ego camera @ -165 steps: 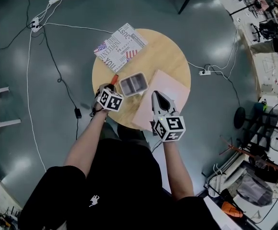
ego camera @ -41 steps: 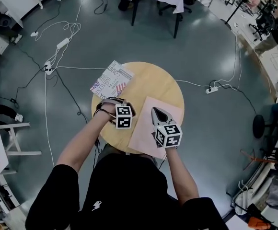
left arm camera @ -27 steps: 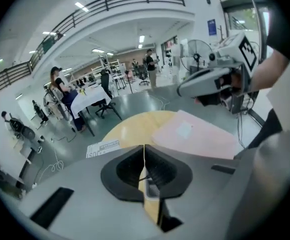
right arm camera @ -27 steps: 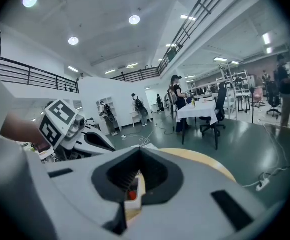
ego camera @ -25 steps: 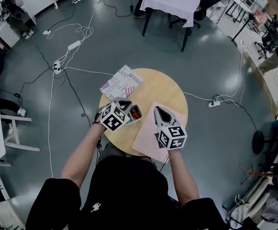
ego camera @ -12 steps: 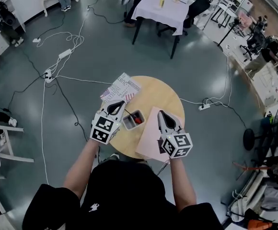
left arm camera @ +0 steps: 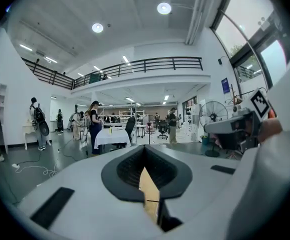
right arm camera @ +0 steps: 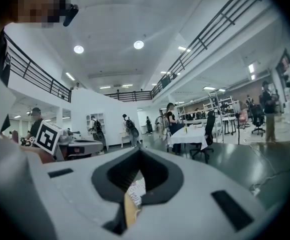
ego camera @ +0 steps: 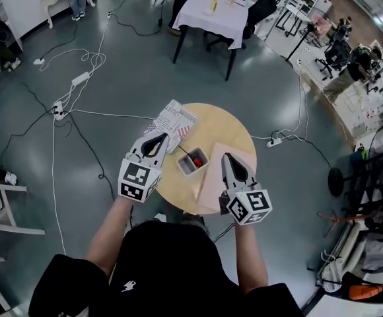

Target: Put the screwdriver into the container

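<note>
Right, both tools are up off the table (ego camera: 211, 127) and aimed out across the room, not down at the work. Left gripper (ego camera: 158, 139): jaws pressed together, nothing between them, only a sliver of wood showing through the slit. Right gripper (ego camera: 230, 160): same story, clenched and empty.

Outward from there, the container (ego camera: 185, 170) sits on the table right between the two tips, a touch nearer you than the left one, slightly beyond the right one. Neither hand is clearly closer; it's a toss-up.

Inside it lies the screwdriver (ego camera: 196, 162), red handle down in the tray. What looks like a thin dark shaft pokes over the far-left rim. Its long axis runs on a diagonal, handle toward the right gripper, tip toward the left gripper and the paper (ego camera: 174, 119) beyond.

By my read, the screwdriver is in and the job looks finished. Any regrasp would favour the right hand, which faces the handle end.
</note>
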